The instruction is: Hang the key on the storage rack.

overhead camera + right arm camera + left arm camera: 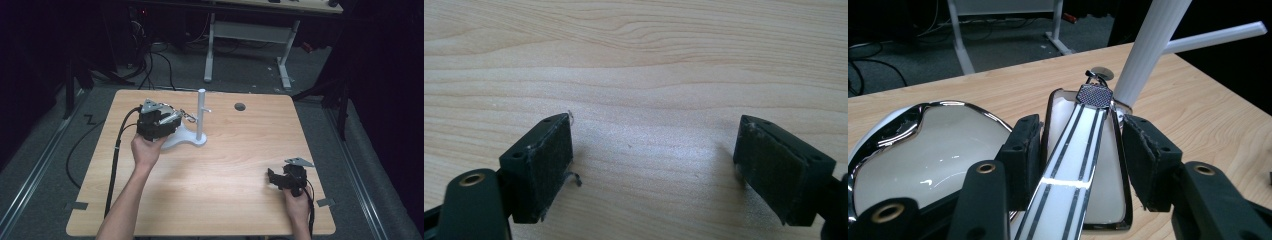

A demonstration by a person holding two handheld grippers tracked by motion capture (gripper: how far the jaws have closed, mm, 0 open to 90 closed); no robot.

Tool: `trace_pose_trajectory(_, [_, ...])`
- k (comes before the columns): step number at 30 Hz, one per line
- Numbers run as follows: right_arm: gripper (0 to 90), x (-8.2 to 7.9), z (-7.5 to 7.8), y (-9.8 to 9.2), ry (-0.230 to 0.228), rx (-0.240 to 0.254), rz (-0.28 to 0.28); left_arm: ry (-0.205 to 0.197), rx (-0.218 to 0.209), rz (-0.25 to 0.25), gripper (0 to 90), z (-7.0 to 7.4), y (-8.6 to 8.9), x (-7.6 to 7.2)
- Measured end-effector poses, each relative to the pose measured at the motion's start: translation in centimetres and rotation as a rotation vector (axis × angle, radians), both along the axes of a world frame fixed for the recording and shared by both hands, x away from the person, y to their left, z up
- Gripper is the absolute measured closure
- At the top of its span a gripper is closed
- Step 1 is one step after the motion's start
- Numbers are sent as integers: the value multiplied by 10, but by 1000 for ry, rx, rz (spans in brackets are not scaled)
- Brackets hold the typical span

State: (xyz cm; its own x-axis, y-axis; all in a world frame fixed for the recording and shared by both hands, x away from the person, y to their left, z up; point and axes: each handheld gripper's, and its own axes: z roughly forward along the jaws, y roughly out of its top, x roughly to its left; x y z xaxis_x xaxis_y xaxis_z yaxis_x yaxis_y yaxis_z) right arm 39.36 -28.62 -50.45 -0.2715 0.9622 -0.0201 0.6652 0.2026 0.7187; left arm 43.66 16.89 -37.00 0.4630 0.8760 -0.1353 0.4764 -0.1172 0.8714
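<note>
Holding the tag clamped in the left tool, we should steer its ring onto the stand's peg — right tool idles apart.

One stand, two hand-held grippers.

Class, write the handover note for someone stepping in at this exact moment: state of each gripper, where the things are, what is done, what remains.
Left gripper: shut on a shiny chrome-framed white object with a black-striped strap, held at the base of the white stand with an upright post and side peg.
Right gripper: open, holding nothing, resting low over the light wooden table at its near right.
Done: the object is gripped and brought to the stand.
Left, probably: getting its small metal clasp onto the peg, then letting go. Whether it is hooked yet cannot be told.
</note>
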Motion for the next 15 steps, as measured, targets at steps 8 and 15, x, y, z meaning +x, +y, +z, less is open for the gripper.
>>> trace_pose_trajectory(8, [161,0,0,0,0,0,0,11,31,10,516,-10,-3,-1])
trace_pose_trajectory(15, [162,0,0,0,0,0,1,18,41,17,515,-17,-6,-1])
